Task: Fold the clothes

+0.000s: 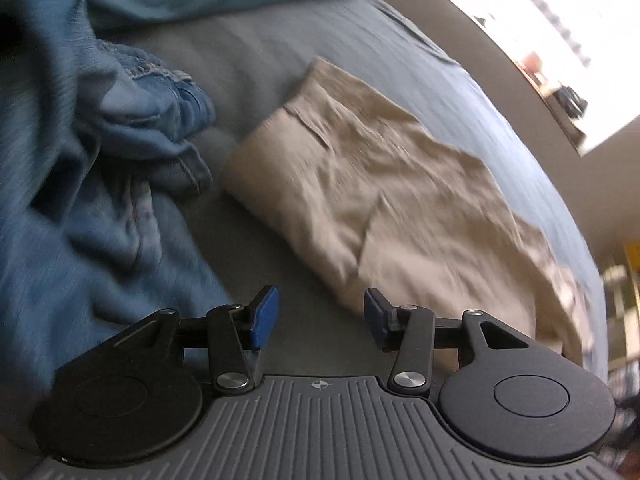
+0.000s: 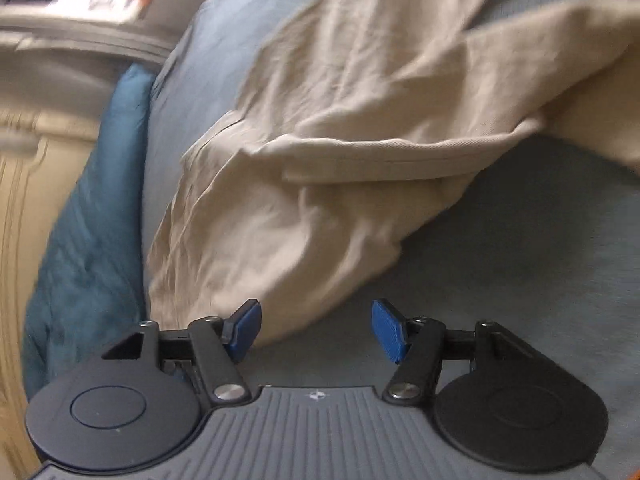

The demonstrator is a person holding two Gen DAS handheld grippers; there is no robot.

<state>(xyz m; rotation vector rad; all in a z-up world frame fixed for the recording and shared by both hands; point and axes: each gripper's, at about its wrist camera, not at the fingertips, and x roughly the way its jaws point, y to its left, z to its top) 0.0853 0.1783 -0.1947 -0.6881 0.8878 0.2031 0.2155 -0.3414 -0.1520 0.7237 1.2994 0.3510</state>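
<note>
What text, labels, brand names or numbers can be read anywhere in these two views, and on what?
None can be read.
Gripper bodies: only a small crosshair mark, no lettering.
Beige trousers and jeans: no legible tag.
Yellow item at the edge: too blurred to read.

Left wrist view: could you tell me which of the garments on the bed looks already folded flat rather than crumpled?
The beige trousers, lying flat right of centre on the grey bed. The blue jeans to their left sit in a crumpled heap.

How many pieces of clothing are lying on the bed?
2 that I can tell: beige trousers, partly folded, in the middle of the grey bed cover, and crumpled blue jeans to their left. More may lie out of view.
</note>
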